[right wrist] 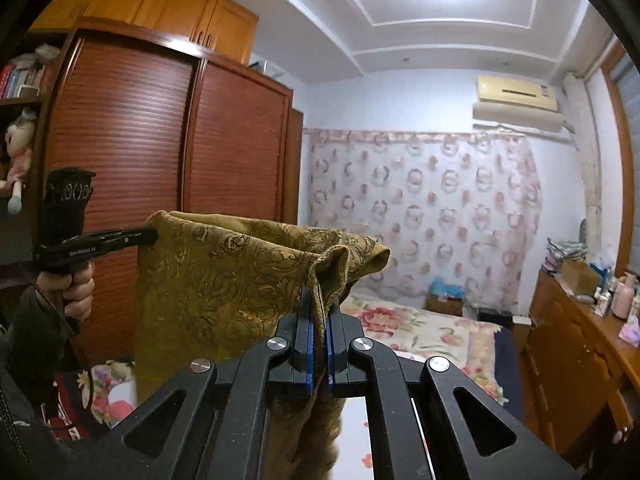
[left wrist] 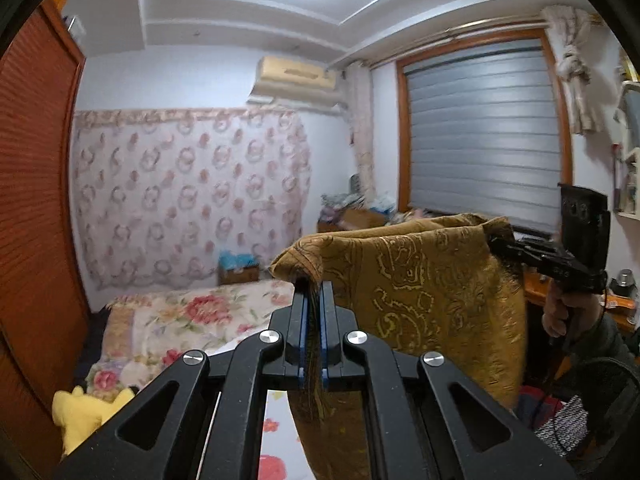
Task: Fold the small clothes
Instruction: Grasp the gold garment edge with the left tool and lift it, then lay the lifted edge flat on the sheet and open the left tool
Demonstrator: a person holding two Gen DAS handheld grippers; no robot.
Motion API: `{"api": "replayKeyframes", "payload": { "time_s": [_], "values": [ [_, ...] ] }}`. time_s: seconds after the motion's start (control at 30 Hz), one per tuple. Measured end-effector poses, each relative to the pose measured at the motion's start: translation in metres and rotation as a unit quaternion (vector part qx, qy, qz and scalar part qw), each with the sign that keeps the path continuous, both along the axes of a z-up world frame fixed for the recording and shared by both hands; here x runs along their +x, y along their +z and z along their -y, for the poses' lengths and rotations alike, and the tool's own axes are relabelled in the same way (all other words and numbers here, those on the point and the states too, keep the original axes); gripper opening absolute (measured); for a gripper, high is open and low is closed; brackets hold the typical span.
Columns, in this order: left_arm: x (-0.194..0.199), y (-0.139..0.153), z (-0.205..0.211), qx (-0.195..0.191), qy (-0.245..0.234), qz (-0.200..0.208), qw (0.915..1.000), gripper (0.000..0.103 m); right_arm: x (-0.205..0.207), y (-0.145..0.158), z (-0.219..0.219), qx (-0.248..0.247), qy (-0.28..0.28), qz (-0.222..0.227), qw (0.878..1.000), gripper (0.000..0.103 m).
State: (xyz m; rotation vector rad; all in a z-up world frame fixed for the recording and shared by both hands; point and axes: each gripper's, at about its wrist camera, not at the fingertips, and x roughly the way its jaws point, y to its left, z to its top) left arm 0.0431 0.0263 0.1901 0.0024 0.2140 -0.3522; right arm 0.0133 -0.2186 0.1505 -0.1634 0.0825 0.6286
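Both claws (left wrist: 313, 292) (right wrist: 321, 304) clamp the raised golden cloth (left wrist: 420, 280).

Open air around the raised cloth (left wrist: 420, 292); bed (left wrist: 192, 320) below, wardrobe (right wrist: 160, 140) perhaps close left

The mustard paisley cloth (left wrist: 420, 280) runs off the bottom edge – its lower hem unseen – hiding part of the floral bed (left wrist: 180, 320).

I see a matt ochre woven cloth (left wrist: 420, 292) with a raised paisley pattern pinched in my left gripper (left wrist: 313, 292) of matt black plastic with shiny metal pivots, and at nine o'clock in the right wrist view a glossy slatted reddish wooden wardrobe (right wrist: 160, 132).
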Motion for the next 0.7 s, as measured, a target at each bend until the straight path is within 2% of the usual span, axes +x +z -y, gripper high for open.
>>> {"api": "replayKeyframes", "payload": {
  "time_s": [0.13,0.17,0.2,0.27,0.3,0.33,0.37,0.43,0.47,0.7],
  "values": [
    [0.082,-0.052,-0.008,0.031,0.042,-0.053,0.9972,0.007,0.081,-0.020,-0.010,-0.034,-0.023,-0.064,0.997,0.004],
    [0.109,-0.072,-0.013,0.041,0.056,-0.085,0.9940,0.013,0.112,-0.036,-0.019,-0.055,-0.028,-0.096,0.994,0.005],
    [0.137,-0.097,-0.019,0.047,0.072,-0.123,0.9887,0.021,0.142,-0.053,-0.028,-0.080,-0.043,-0.131,0.987,0.013],
    [0.169,-0.139,-0.028,0.045,0.072,-0.176,0.9806,0.031,0.193,-0.093,-0.038,-0.121,-0.094,-0.194,0.969,0.023],
    [0.177,-0.154,-0.030,0.047,0.071,-0.191,0.9778,0.041,0.213,-0.112,-0.037,-0.136,-0.111,-0.218,0.960,0.023],
    [0.181,-0.168,-0.031,0.048,0.066,-0.202,0.9759,0.046,0.226,-0.129,-0.034,-0.142,-0.122,-0.238,0.953,0.023],
    [0.182,-0.177,-0.031,0.049,0.062,-0.209,0.9746,0.055,0.231,-0.139,-0.031,-0.139,-0.123,-0.251,0.950,0.023],
    [0.179,-0.192,-0.030,0.054,0.056,-0.218,0.9730,0.063,0.228,-0.152,-0.026,-0.132,-0.116,-0.263,0.949,0.023],
    [0.175,-0.198,-0.028,0.058,0.054,-0.220,0.9724,0.071,0.221,-0.155,-0.025,-0.135,-0.111,-0.264,0.949,0.023],
    [0.104,-0.215,-0.016,0.056,0.054,-0.220,0.9725,0.073,0.138,-0.164,-0.030,-0.137,-0.064,-0.266,0.952,0.023]
  ]
}}
